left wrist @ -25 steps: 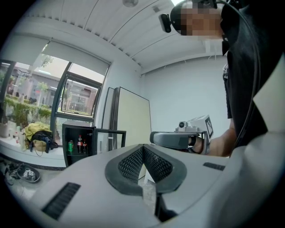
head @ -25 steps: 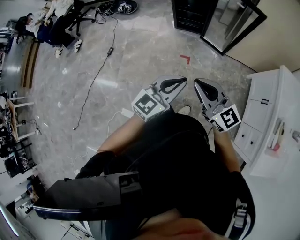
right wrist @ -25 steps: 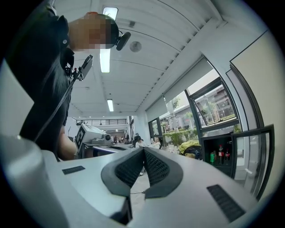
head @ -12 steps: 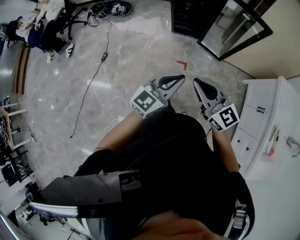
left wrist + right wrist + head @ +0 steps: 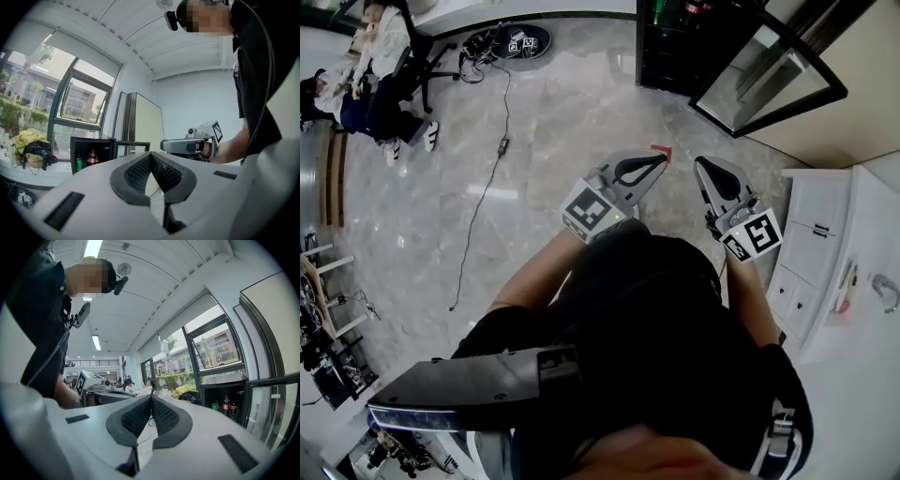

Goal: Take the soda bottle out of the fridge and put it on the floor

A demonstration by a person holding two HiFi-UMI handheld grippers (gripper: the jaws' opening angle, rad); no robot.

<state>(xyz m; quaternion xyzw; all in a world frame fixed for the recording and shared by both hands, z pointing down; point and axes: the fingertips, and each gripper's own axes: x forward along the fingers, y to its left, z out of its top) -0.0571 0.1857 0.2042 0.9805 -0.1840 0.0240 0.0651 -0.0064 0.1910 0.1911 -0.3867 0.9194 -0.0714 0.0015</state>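
Observation:
A small black fridge (image 5: pixel 673 47) stands open on the floor ahead, its glass door (image 5: pixel 769 67) swung out to the right. Inside, a dark soda bottle with a red label (image 5: pixel 92 158) stands beside a green can (image 5: pixel 78 163); the right gripper view shows two such bottles (image 5: pixel 226 405) and the can (image 5: pixel 215 406). My left gripper (image 5: pixel 662 158) and right gripper (image 5: pixel 701 165) are held side by side at waist height, pointing level toward the fridge and well short of it. Both are shut with nothing between the pads (image 5: pixel 140 171) (image 5: pixel 165 416).
A white cabinet with drawers (image 5: pixel 825 239) stands close on the right. A red tape mark (image 5: pixel 662 150) lies on the marble floor just before the fridge. A black cable (image 5: pixel 483 187) runs across the floor at left, toward a seated person (image 5: pixel 380 70) and office chairs.
The person has walked forward. The fridge and its open door have come nearer, and the red tape mark now lies right at the gripper tips. Both grippers stay shut and side by side.

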